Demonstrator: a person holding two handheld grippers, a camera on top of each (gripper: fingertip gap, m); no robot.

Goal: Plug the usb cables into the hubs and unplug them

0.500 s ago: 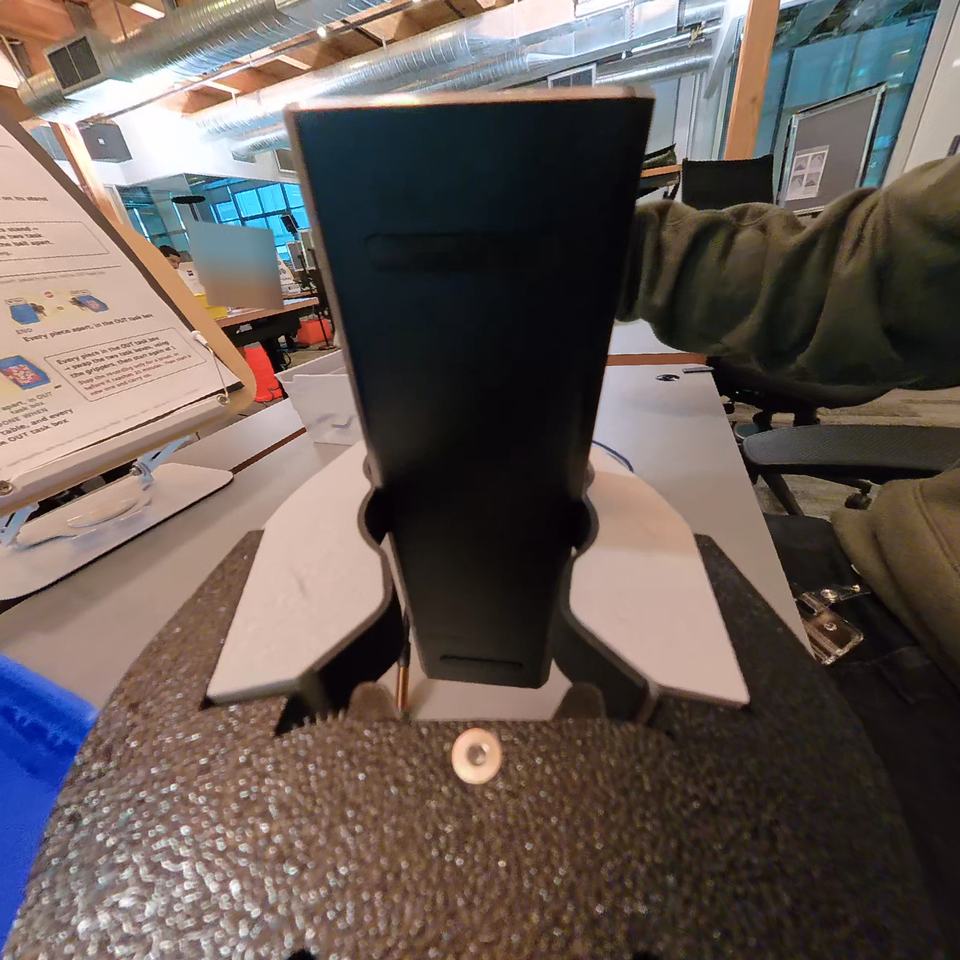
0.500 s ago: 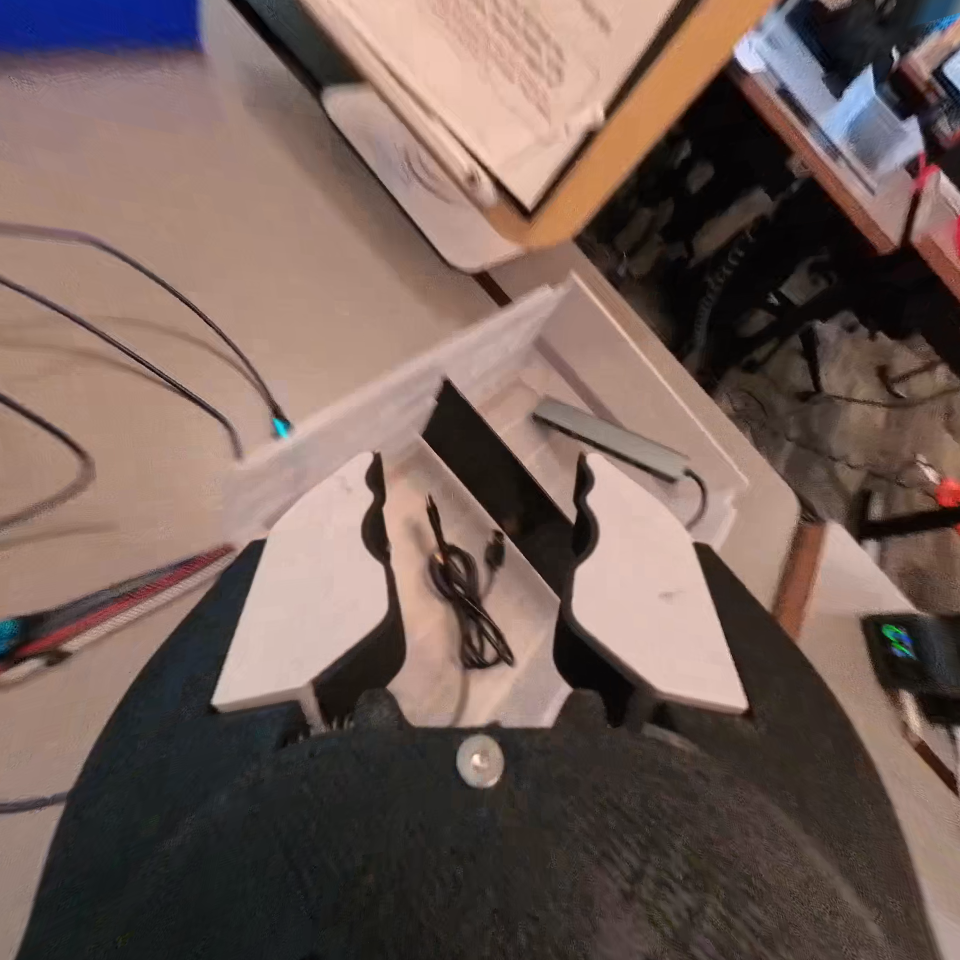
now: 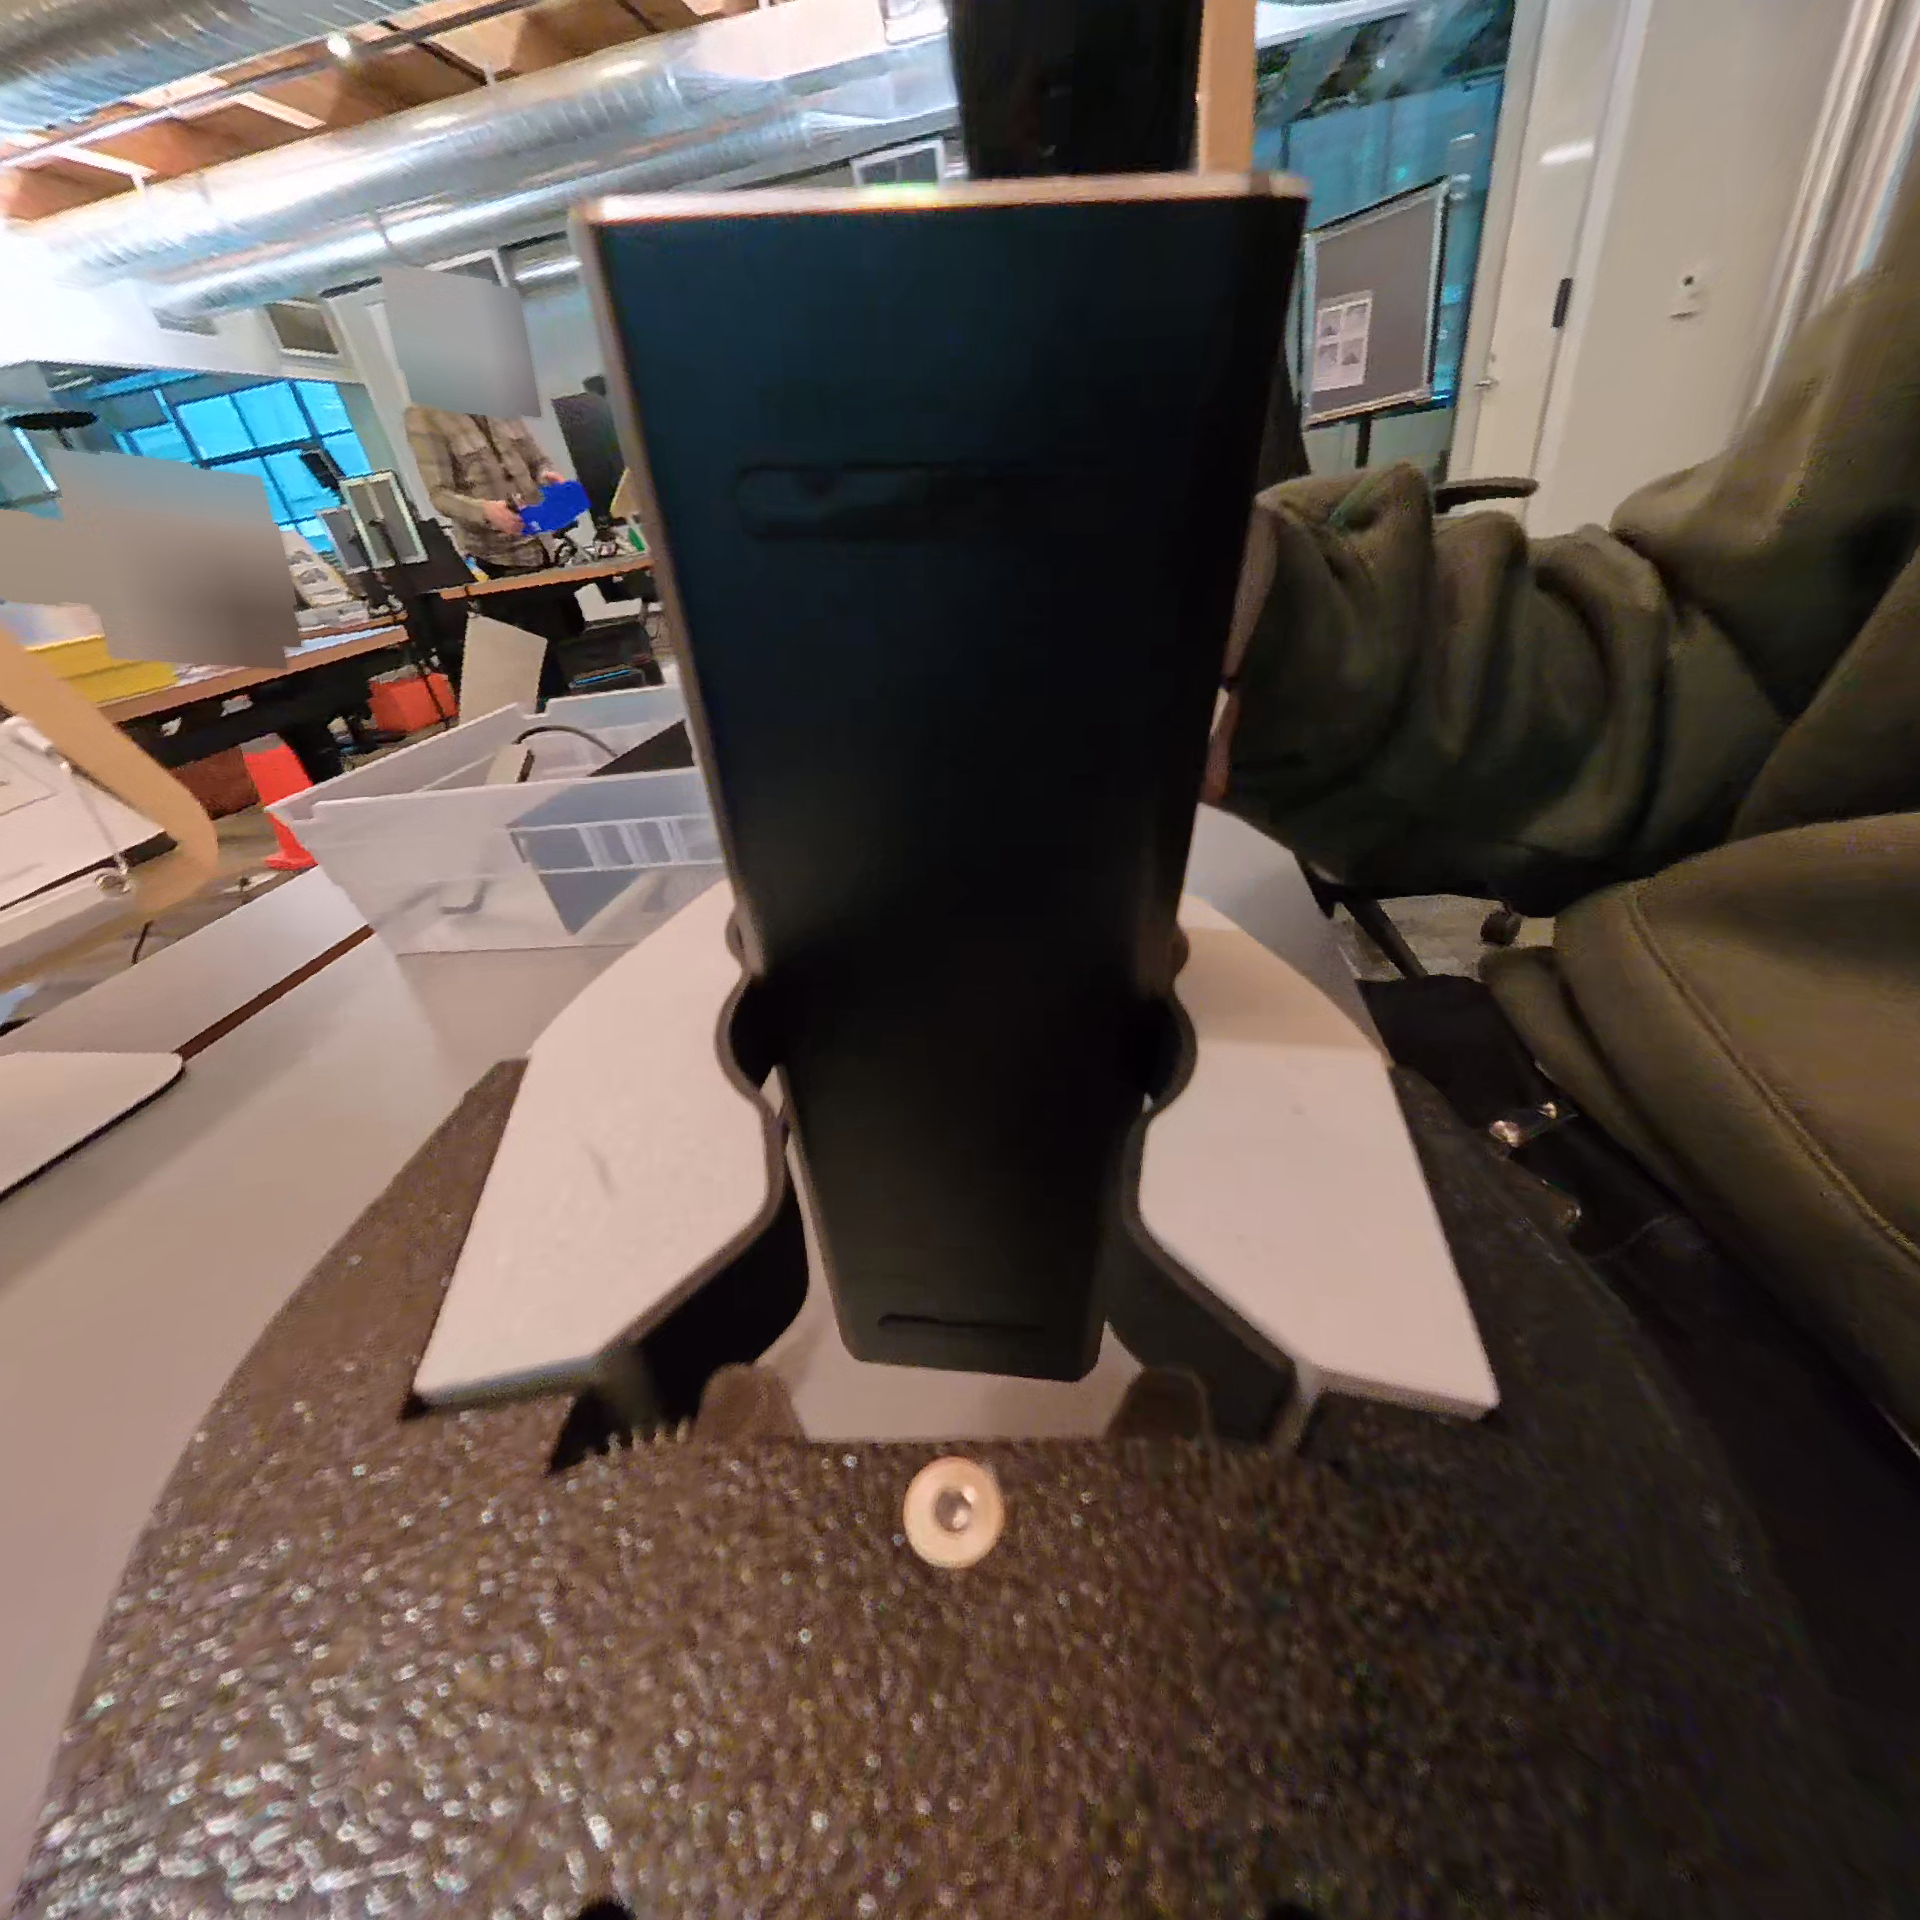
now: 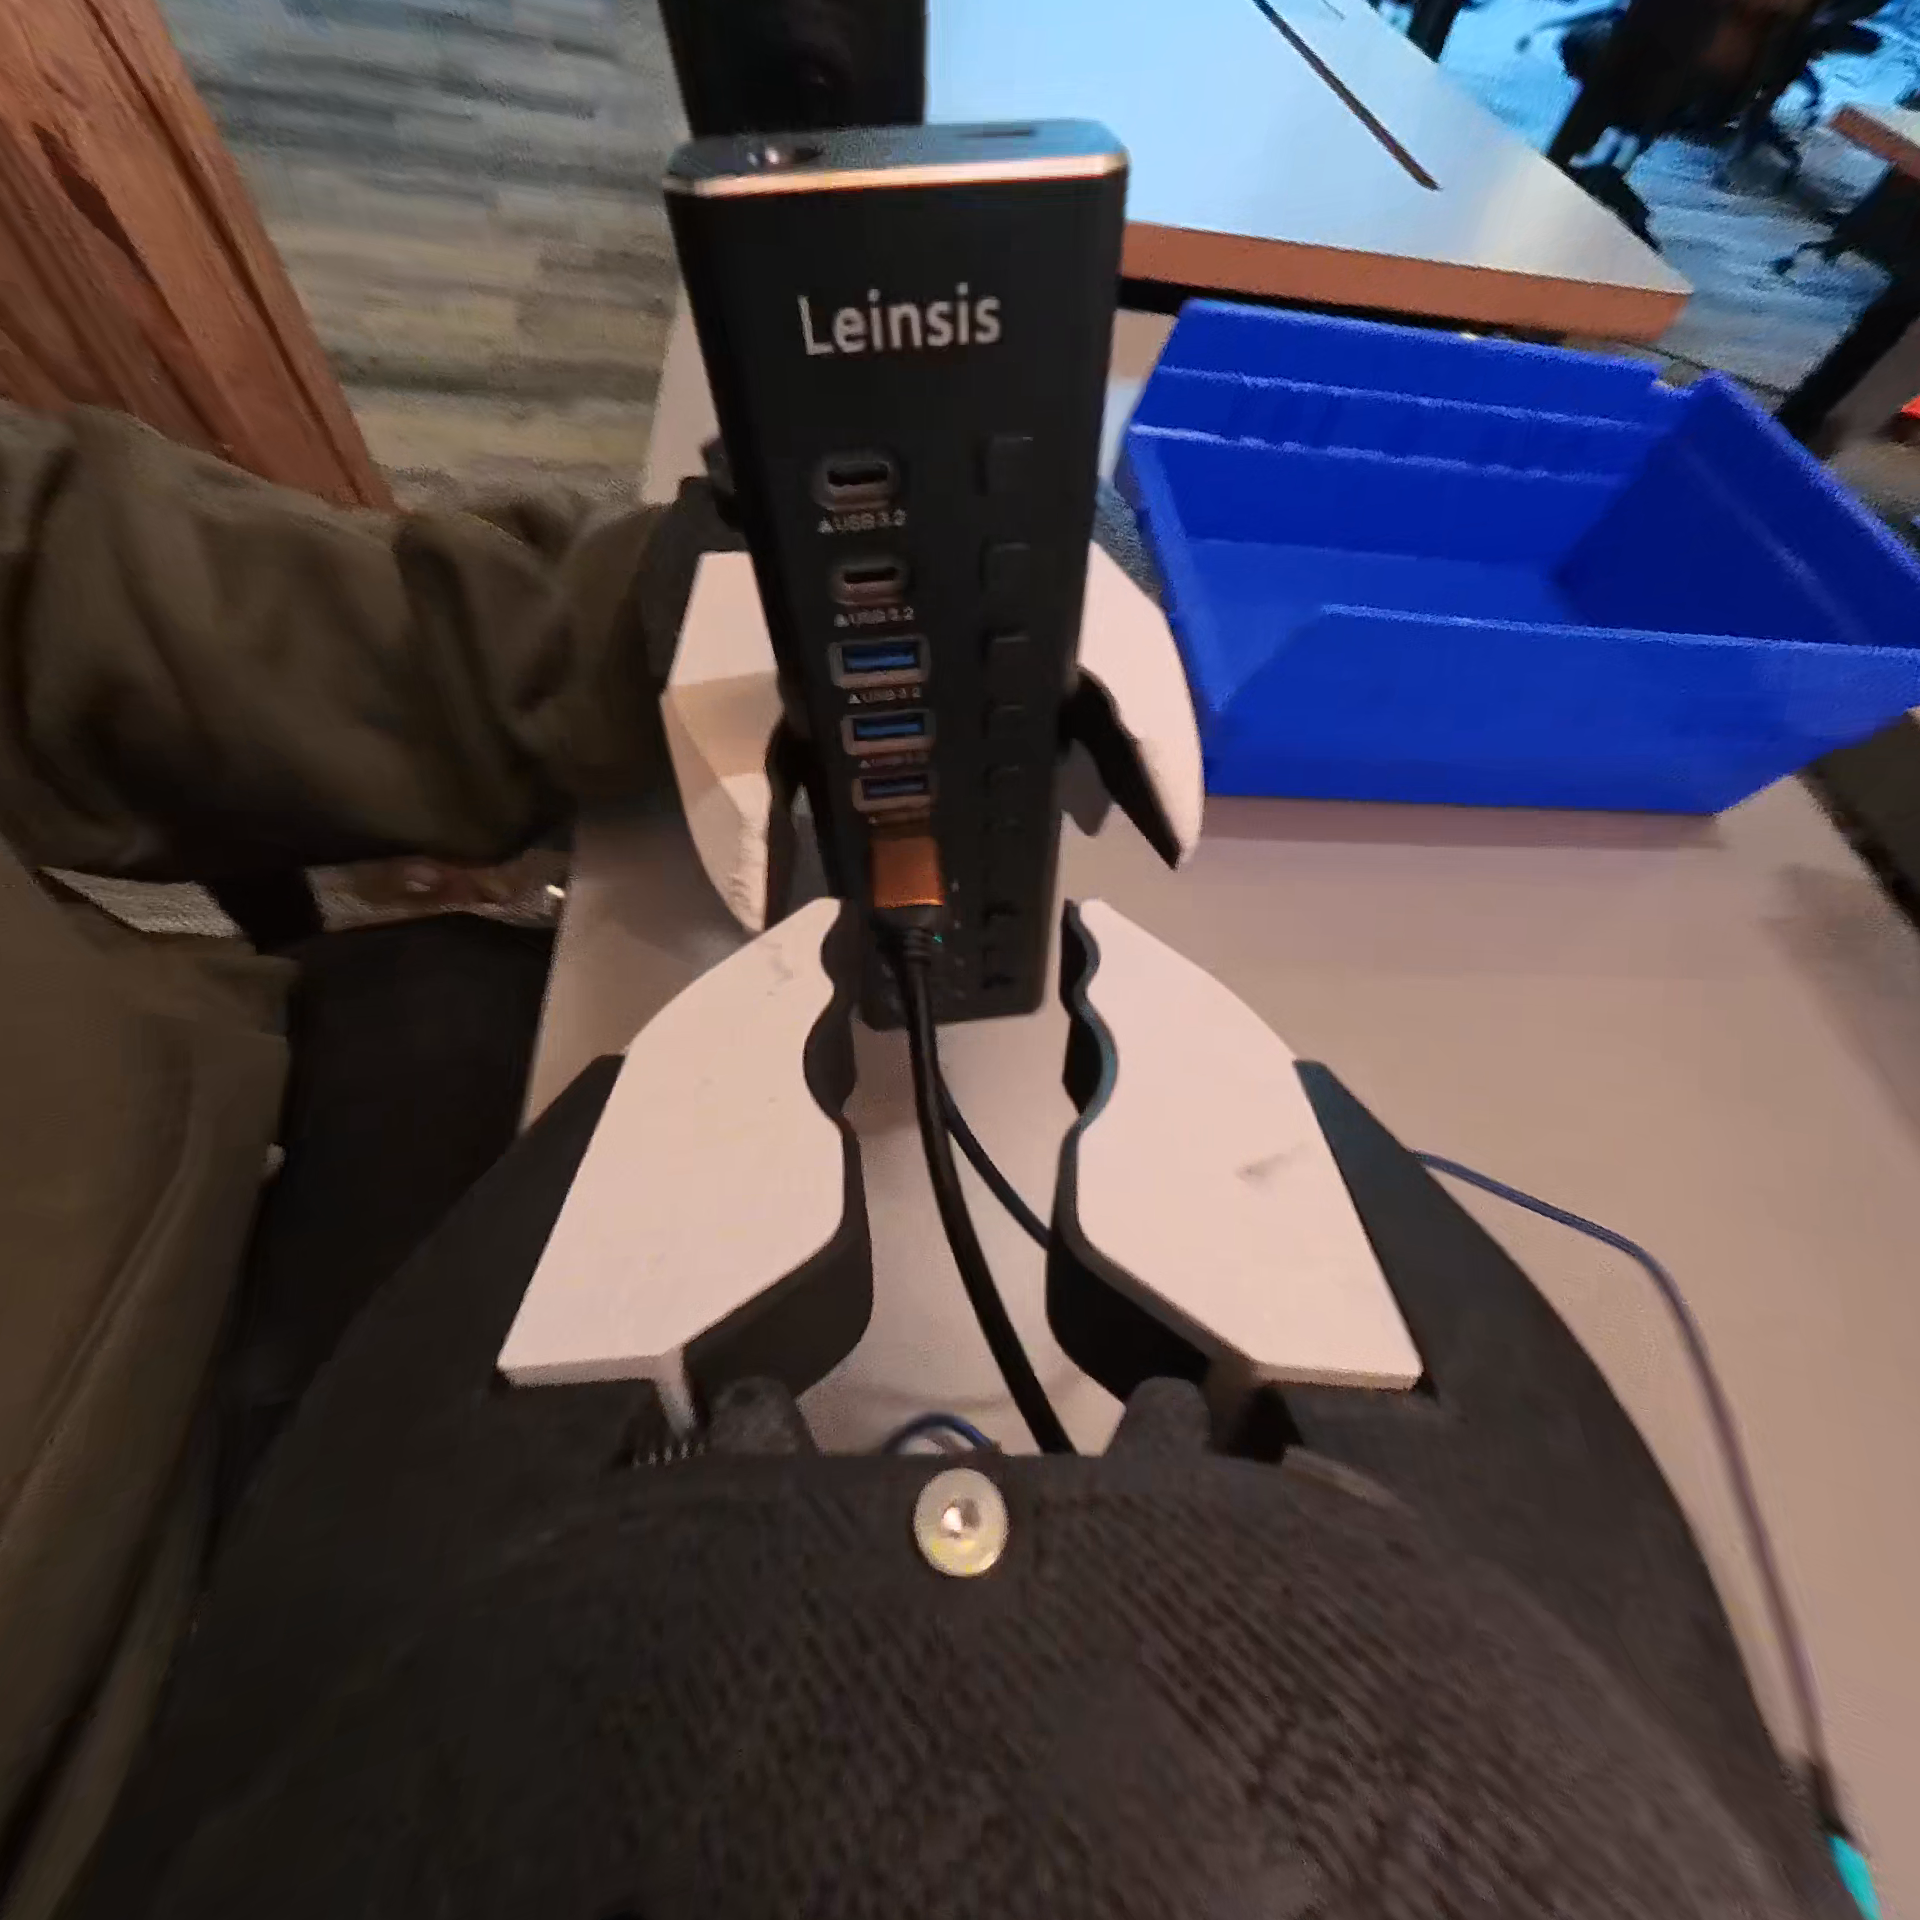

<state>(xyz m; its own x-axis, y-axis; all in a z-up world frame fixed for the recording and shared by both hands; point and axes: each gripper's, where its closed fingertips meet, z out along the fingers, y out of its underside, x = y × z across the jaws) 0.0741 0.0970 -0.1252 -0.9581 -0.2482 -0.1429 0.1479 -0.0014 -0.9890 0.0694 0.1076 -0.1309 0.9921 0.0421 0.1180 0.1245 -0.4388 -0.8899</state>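
Since half a second ago, the right tool (image 4: 956, 997) has been swung away from the clear bin (image 3: 499, 831) and is now pointed at the black USB hub (image 4: 904, 540). That tool is spread wide, gripping nothing. The hub is held upright above the desk (image 4: 1455, 987), squeezed tight in the left tool (image 3: 956, 997). An orange-tipped USB plug (image 4: 906, 873) with a black cable (image 4: 977, 1226) is seen stuck in a low port. A blue bin (image 4: 1507, 644) is set just beside.

Silver ventilation ducts (image 3: 582, 177) run beneath exposed wooden ceiling beams (image 3: 260, 104) in an open-plan workshop, where blue-tinted windows (image 3: 249, 436) glow behind rows of wood-edged desks (image 3: 239, 675) and grey pinboards (image 3: 1371, 301).
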